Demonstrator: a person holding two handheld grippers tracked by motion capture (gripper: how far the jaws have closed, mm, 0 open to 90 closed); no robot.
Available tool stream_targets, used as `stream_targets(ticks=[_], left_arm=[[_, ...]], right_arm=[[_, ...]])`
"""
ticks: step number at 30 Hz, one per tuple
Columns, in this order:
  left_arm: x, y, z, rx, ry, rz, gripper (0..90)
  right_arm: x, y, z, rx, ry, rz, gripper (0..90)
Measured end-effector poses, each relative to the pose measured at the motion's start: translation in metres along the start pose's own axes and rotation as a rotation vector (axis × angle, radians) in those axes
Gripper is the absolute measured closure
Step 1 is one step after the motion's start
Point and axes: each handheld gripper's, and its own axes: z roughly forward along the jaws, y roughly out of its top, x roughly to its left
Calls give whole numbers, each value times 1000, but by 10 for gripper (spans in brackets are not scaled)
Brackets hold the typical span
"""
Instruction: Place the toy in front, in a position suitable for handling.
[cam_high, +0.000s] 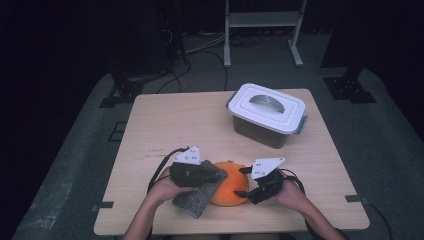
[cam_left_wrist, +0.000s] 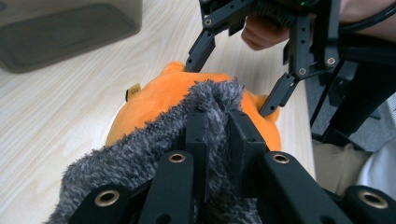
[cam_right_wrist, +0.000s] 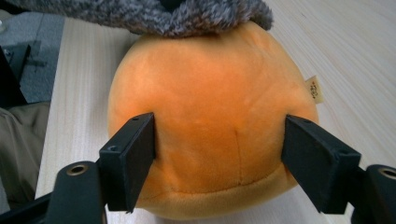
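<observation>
**Grey cloth held over orange plush, right jaws astride it**

Seen from the high view: round orange plush toy resting on the pale wooden table near the six o'clock edge, between both hands. Left gripper at nine o'clock of the toy, jaws pinched together on a fuzzy grey cloth that drapes over the toy's top and hangs toward the near edge. Right gripper at three o'clock, jaws spread wide around the toy's sides; in the right gripper view both pads sit at the plush flanks, though actual pressing cannot be told.

Likely risks: soft plush squirming or rolling out if the right jaws are only resting there; cloth slipping from a thin pinch under pull; cloth edge snagging on a right jaw, since both grippers crowd close.

Further off: white-lidded translucent plastic storage box at one o'clock, lid on, well apart from the toy. Nothing standing between box and toy; trailing cables near both wrists.
</observation>
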Motion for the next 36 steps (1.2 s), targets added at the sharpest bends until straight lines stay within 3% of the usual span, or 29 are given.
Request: stream_targets(ticks=[6, 10, 16, 23, 25, 29, 32, 36], left_arm=[[4, -14, -1, -1, 31, -45, 795], [9, -20, -3, -23, 47, -72, 796], [10, -21, -3, -34, 43, -82, 794], [1, -3, -4, -27, 26, -26, 791], [1, 0, -1, 1, 26, -17, 792], [0, -2, 7, -6, -23, -33, 793], [-2, -5, 5, 7, -28, -26, 792], [2, -16, -4, -3, -30, -50, 791]], right_arm=[[-1, -3, -11, -26, 7, 66, 234], [4, -2, -14, -57, 9, 52, 235], [6, -2, -12, -49, -11, 55, 218], [2, 3, 0, -34, -29, 32, 172], [1, 4, -3, -52, -30, 42, 177], [-2, 8, -4, -72, -11, 53, 186], [-1, 6, 4, -47, -7, 29, 212], [2, 1, 7, -65, 11, 7, 243]])
